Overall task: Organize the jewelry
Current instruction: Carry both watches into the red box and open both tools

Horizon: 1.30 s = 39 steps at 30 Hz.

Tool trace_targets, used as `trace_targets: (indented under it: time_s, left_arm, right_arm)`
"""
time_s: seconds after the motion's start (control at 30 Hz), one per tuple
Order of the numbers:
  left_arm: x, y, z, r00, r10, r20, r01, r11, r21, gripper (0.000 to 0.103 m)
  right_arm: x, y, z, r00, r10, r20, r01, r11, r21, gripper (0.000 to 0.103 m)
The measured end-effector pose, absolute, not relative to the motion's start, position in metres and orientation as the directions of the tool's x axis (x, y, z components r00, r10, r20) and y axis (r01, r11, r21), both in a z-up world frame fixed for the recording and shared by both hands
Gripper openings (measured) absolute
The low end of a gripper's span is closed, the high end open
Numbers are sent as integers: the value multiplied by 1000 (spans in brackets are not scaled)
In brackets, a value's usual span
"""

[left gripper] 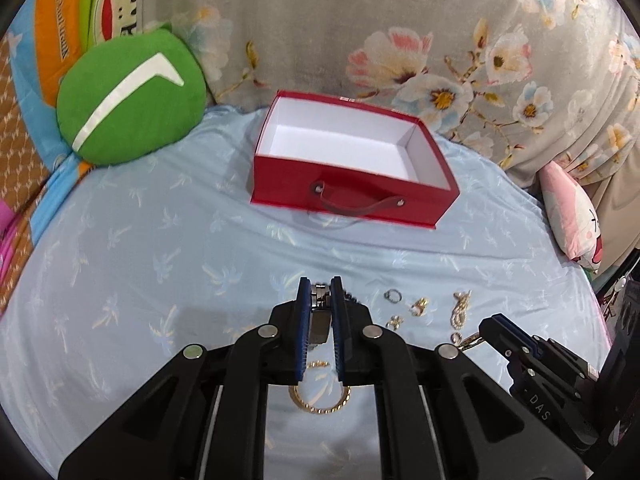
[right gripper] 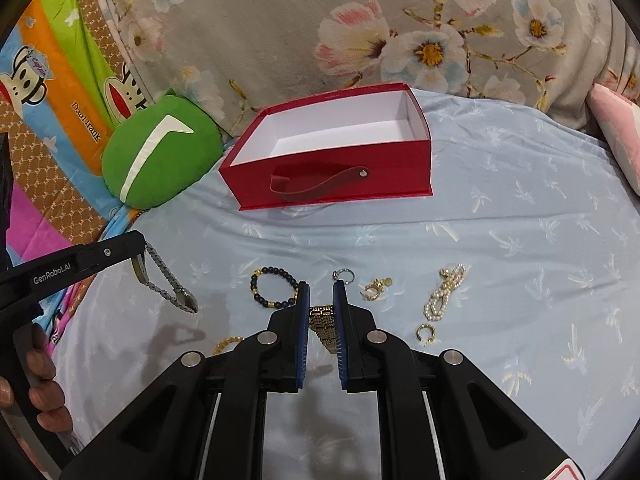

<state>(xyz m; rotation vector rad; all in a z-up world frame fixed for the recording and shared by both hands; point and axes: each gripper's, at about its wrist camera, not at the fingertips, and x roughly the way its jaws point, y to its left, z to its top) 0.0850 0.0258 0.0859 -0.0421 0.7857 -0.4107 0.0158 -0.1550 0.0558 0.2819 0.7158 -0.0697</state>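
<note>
Pale blue palm-print bedsheet (right gripper: 500, 208): left gripper (left gripper: 320, 292) clamps silver metal watch (right gripper: 170, 280), right gripper (right gripper: 320, 296) clamps gold link watch (right gripper: 324, 328); carry both level over open red cardboard box (right gripper: 332, 184) toward sheet's far edge before releasing.

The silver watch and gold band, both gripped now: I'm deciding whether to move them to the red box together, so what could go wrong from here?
1. The silver watch dangles from the left gripper by one end of its strap; a swing could shake it loose.
2. The right gripper pinches only the gold band's upper end, so it may slip.
3. A low carry toward the red box could snag the black bead bracelet or pearl strand.
</note>
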Motion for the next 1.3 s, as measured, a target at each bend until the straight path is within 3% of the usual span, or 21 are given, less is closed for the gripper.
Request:
trace_targets:
  time_s: [0.4,0.6,0.87,1.3]
  left_arm:
    - [177,-11,157,695,-395,-601,405,906,-127,9]
    - [257,-44,176,729,-382,-568,419,905,-71,9]
    - [356,-88,161,747,-352,-563,426,905,-1,2]
    - [432,-124,93,664,-299,-685,409,912,-2,3]
  right_arm:
    - [126,-195,144,827,53,-559,64,980,188,11]
    - [215,-215,159,823,86,-562,24,982,186,11]
    - [327,-241,138,780,111,-616,23,978,206,11]
    - [422,-272,56,655,96,-750,83,977,197,11]
